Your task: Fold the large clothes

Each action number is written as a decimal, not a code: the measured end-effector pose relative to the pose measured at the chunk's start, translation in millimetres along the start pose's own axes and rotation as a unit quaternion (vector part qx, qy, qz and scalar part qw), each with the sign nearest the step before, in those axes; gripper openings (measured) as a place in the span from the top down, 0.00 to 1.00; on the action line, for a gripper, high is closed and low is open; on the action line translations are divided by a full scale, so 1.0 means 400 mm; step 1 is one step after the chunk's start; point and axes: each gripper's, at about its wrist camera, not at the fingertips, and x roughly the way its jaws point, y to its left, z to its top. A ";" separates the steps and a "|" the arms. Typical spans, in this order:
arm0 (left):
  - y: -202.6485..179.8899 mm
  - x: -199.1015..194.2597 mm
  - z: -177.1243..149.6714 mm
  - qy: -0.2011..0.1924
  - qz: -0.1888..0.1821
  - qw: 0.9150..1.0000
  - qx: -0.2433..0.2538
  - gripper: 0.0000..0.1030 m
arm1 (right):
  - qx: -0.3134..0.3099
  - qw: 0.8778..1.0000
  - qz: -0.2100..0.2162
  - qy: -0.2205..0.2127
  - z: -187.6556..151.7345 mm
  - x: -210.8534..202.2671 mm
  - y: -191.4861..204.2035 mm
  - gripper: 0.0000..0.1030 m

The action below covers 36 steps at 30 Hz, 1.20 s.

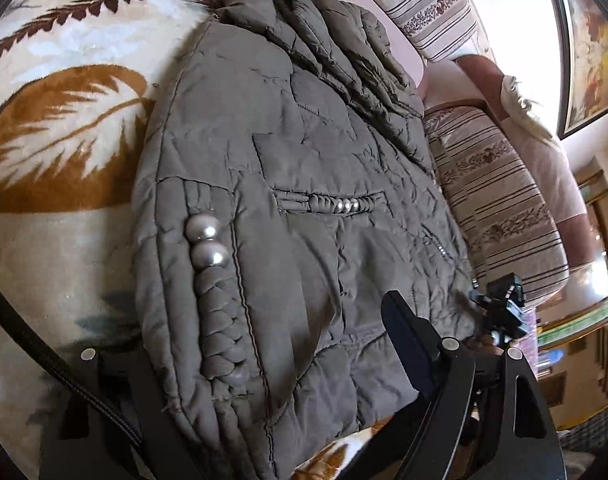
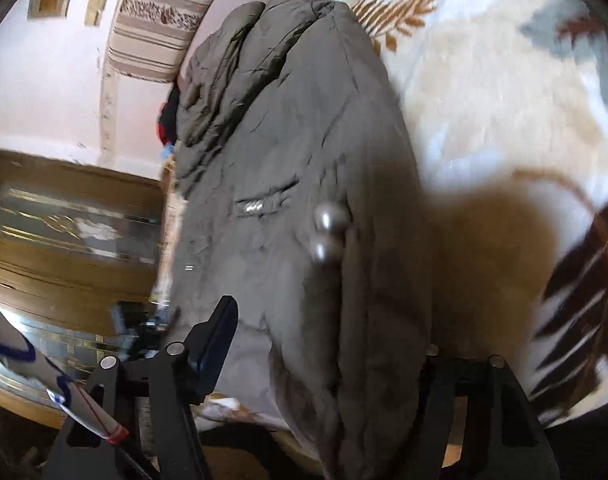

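Note:
A grey-olive quilted jacket [image 1: 296, 160] lies folded lengthwise on the bed, with a pearl-trimmed braided sleeve [image 1: 212, 280] on top. My left gripper [image 1: 256, 340] stands open at the near hem. Its right finger [image 1: 403, 332] rests over the fabric and its left finger is hidden under the jacket's edge. The right gripper [image 1: 499, 308] shows at the jacket's right edge. In the blurred right wrist view the jacket [image 2: 304, 140] bulges between the open right gripper [image 2: 327, 328] jaws. The left finger [image 2: 216, 340] sits clear of the raised fold, and the other finger is hidden behind it.
A cream blanket with brown leaves [image 1: 64, 128] covers the bed around the jacket. Striped cushions [image 1: 495, 208] and a person in a pale top [image 1: 543, 160] are beyond the jacket's far side. A wooden cabinet [image 2: 64, 216] stands past the bed edge.

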 end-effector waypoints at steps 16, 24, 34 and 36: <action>-0.089 0.029 -0.047 -0.012 0.155 0.987 0.040 0.42 | -0.013 0.999 -0.043 -0.003 -0.076 0.117 0.061 0.56; -0.140 -0.062 -0.025 -0.042 0.188 0.981 0.029 0.84 | -0.057 0.995 -0.067 -0.043 -0.067 0.065 0.173 0.79; -0.263 -0.200 -0.096 -0.077 0.167 0.980 0.072 0.87 | -0.120 0.990 -0.033 -0.062 -0.116 -0.059 0.292 0.81; -0.266 -0.222 -0.119 -0.080 0.163 0.981 0.072 0.86 | -0.127 0.990 -0.032 -0.058 -0.131 -0.094 0.294 0.81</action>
